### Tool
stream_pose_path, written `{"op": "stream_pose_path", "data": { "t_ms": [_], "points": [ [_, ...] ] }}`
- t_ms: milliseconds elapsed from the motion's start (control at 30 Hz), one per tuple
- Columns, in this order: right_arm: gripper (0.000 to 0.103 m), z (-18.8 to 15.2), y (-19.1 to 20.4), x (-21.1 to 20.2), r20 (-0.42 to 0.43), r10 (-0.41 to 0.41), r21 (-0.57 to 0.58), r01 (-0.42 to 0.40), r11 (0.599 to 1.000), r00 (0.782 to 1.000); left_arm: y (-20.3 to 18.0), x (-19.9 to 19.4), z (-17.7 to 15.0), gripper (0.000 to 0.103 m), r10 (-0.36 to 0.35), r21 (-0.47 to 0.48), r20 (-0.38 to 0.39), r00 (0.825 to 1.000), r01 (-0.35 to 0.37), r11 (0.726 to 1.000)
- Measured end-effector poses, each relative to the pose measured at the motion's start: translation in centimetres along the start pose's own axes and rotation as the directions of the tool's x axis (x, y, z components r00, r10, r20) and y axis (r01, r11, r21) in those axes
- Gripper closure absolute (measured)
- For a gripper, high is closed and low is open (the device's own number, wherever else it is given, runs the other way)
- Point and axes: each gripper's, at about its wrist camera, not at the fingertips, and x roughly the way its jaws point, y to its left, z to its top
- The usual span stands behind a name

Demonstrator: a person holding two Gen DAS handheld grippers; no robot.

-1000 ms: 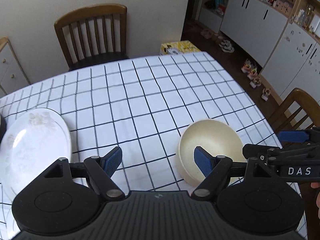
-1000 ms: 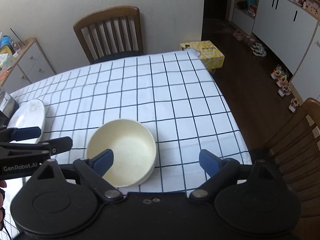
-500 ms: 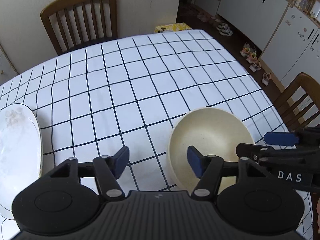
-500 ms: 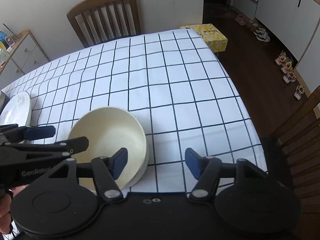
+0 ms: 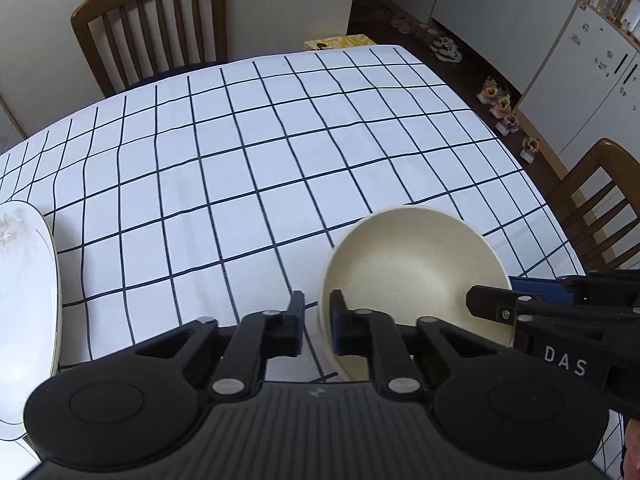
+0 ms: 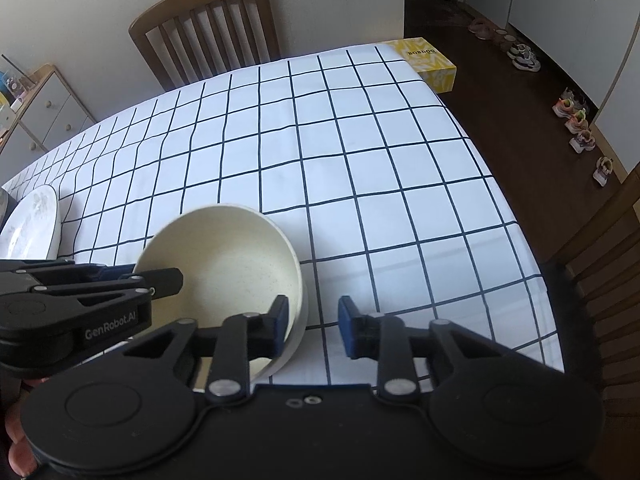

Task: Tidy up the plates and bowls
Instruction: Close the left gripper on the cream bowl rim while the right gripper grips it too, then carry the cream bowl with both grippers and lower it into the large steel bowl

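My left gripper [image 5: 316, 314] has its jaws clamped on the near-left rim of the cream bowl [image 5: 412, 264], one pad inside the wall and one outside. My right gripper [image 6: 310, 322] straddles the opposite rim; its jaws have just been closing, but the outer pad stands clear of the wall, so they are apart. The bowl sits near the front edge of the checked surface [image 5: 240, 160]. Taking it from both sides should keep it level when I carry it towards the white plate [image 5: 24, 300].
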Motion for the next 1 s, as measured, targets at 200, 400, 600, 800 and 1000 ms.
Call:
{"op": "stream_pose_path", "data": {
  "t_ms": [200, 400, 600, 800, 1000],
  "points": [
    [0.094, -0.1, 0.6, -0.3, 0.004, 0.008, -0.006, -0.008, 1.0, 1.0, -0.7, 0.1, 0.0, 0.098, 0.011, 0.018, 0.003, 1.0, -0.011, 1.0],
    [0.095, -0.5, 1.1, -0.8, 0.006, -0.007, -0.012, 0.007, 1.0, 1.0, -1.1, -0.8, -0.3, 0.098, 0.02, 0.029, 0.011, 1.0, -0.02, 0.999],
    [0.096, -0.8, 1.4, -2.9, 0.023, -0.013, -0.004, 0.013, 1.0, 1.0, -1.0, -3.2, -1.0, 0.099, 0.009, 0.034, 0.013, 1.0, -0.01, 0.999],
    [0.097, -1.4, 1.8, -6.2, 0.05, -0.014, 0.001, 0.014, 1.0, 0.999, -1.6, -6.8, -1.7, 0.099, 0.003, 0.054, 0.051, 0.999, -0.006, 0.999],
    [0.097, -2.3, 2.2, -10.1, 0.09, -0.02, 0.013, 0.019, 1.0, 0.996, -2.7, -10.8, -2.7, 0.099, -0.021, 0.085, 0.077, 0.997, 0.014, 0.996]
  ]
}}
